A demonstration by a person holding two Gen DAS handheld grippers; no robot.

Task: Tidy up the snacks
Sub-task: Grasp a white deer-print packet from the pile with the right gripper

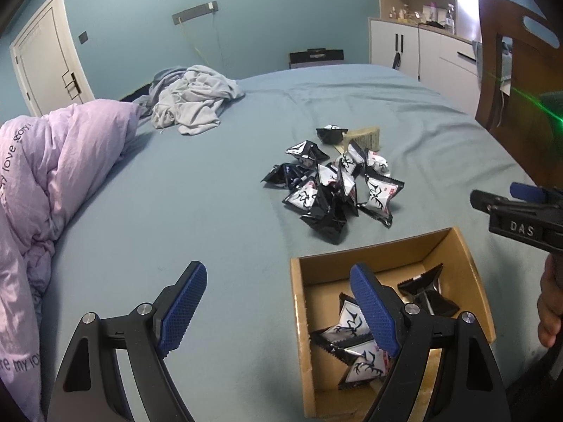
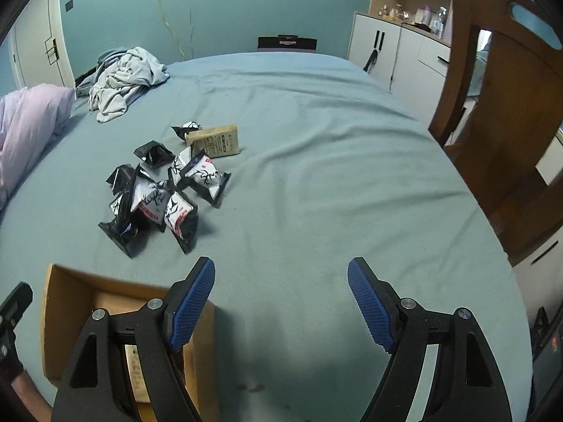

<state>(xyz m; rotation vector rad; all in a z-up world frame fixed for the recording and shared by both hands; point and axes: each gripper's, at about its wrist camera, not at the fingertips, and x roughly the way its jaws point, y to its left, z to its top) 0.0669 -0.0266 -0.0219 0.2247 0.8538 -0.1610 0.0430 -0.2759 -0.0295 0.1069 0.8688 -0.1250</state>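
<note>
Several black-and-white snack packets (image 1: 330, 186) (image 2: 158, 193) lie heaped on the blue bed sheet, with a tan packet (image 1: 366, 137) (image 2: 216, 140) at the far side of the heap. A cardboard box (image 1: 461, 246) (image 2: 67, 299) sits near me and holds a few of those packets (image 1: 355, 344). My left gripper (image 1: 281, 302) is open and empty, its right finger over the box. My right gripper (image 2: 281, 302) is open and empty above bare sheet, just right of the box. Its body (image 1: 517, 218) also shows at the right edge of the left wrist view.
A lilac quilt (image 1: 52, 183) is bunched at the left and a crumpled grey garment (image 1: 193, 102) lies at the back left. A wooden chair (image 2: 503, 112) stands at the bed's right side. White cabinets (image 2: 404, 52) line the far wall.
</note>
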